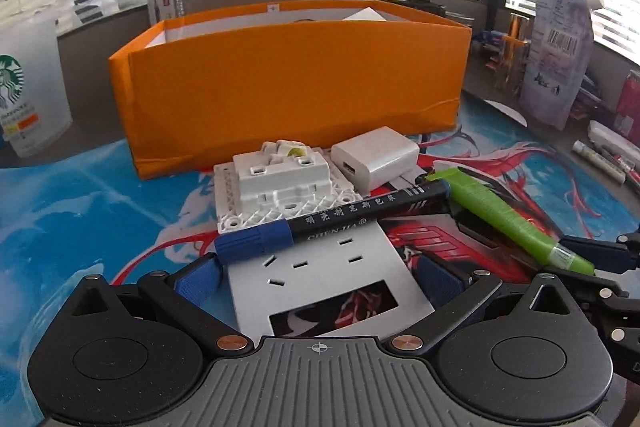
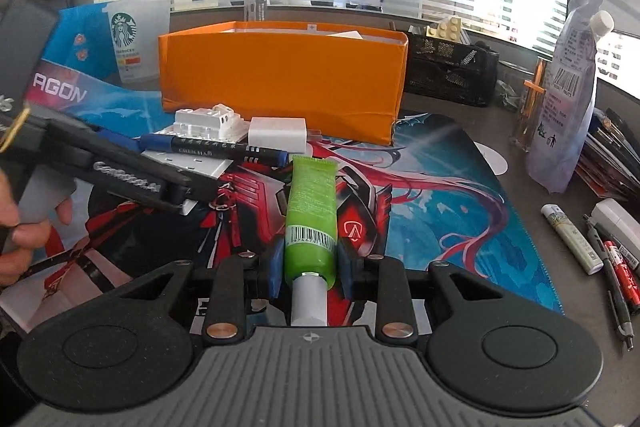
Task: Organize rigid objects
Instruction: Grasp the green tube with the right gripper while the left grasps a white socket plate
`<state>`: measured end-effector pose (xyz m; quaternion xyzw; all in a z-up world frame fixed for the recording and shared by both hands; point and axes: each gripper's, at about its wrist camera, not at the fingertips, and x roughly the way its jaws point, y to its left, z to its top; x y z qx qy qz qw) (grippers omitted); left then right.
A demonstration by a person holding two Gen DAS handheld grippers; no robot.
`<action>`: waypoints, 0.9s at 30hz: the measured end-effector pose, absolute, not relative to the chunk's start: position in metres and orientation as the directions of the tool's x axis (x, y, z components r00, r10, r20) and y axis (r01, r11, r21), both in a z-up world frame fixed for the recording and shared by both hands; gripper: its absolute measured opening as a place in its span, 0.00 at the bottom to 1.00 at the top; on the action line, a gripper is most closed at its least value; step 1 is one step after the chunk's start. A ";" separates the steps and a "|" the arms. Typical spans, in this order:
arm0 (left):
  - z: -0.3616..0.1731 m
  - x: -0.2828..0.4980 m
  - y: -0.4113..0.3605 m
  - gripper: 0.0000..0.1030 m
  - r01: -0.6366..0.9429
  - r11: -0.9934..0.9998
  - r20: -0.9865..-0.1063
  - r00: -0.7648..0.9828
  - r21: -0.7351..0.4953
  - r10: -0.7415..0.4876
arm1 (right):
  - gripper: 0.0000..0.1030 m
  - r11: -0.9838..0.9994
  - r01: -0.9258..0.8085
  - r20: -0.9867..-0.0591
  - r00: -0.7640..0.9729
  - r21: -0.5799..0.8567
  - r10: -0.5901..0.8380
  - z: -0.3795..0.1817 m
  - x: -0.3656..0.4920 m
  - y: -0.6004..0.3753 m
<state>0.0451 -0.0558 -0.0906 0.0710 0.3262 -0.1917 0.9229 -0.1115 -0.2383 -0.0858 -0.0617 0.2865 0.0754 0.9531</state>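
landmark: tall orange cardboard box (image 1: 296,83) (image 2: 280,79), open at the top, standing on a printed blue-and-red desk mat (image 1: 80,211) (image 2: 440,195); all places below are given from this box.
white socket module: moulded plastic block on a ribbed back plate (image 1: 280,183) (image 2: 208,125), lying just in front of the box's near wall, touching or nearly touching it.
white usb charger: glossy cube-shaped adapter (image 1: 376,159) (image 2: 278,134), just in front of the box, beside the socket module.
marker pen: black barrel with blue cap (image 1: 332,219) (image 2: 216,149), in front of the box, lying across the socket module's plate and the grey plate.
grey socket faceplate: flat silver-grey plastic plate with slots and a rectangular cut-out (image 1: 332,279), further in front of the box than the module.
left gripper (image 1: 320,279): blue-padded fingers (image 1: 200,279) at either edge of the grey faceplate, spread wide; whether they press on it cannot be told.
green tube: soft lime-green plastic tube with barcode and white cap (image 2: 310,219) (image 1: 512,219), in front of the box, crimped end pointing toward it.
right gripper (image 2: 310,267): blue pads clamped on the tube's cap end.
frosted starbucks cup (image 1: 24,95) (image 2: 134,39): to the left of the box.
black mesh organiser (image 2: 452,75): to the right of the box, further back.
white spouted pouch (image 2: 564,95) (image 1: 556,47): well right of the box.
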 end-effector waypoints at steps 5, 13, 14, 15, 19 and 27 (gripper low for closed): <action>-0.090 0.039 -0.042 0.95 0.440 0.897 -0.608 0.703 -0.037 -0.369 | 0.25 0.980 -0.180 -0.555 0.825 -0.081 0.106 -0.086 -0.113 -0.238; -0.082 0.015 -0.017 0.90 0.428 0.901 -0.573 0.721 -0.075 -0.390 | 0.24 0.978 -0.183 -0.548 0.830 -0.100 0.100 -0.082 -0.115 -0.233; -0.078 0.011 -0.014 0.76 0.418 0.907 -0.558 0.742 -0.049 -0.372 | 0.24 0.978 -0.179 -0.542 0.835 -0.102 0.097 -0.081 -0.116 -0.233; -0.074 0.008 -0.012 0.22 0.397 0.918 -0.549 0.764 -0.012 -0.338 | 0.24 0.979 -0.176 -0.538 0.838 -0.104 0.094 -0.080 -0.116 -0.232; -0.065 0.012 0.005 0.23 0.376 0.926 -0.548 0.768 -0.034 -0.331 | 0.24 0.977 -0.182 -0.544 0.834 -0.110 0.094 -0.082 -0.115 -0.229; -0.064 0.014 0.015 0.53 0.365 0.928 -0.534 0.772 -0.072 -0.345 | 0.24 0.970 -0.190 -0.547 0.833 -0.153 0.077 -0.087 -0.115 -0.219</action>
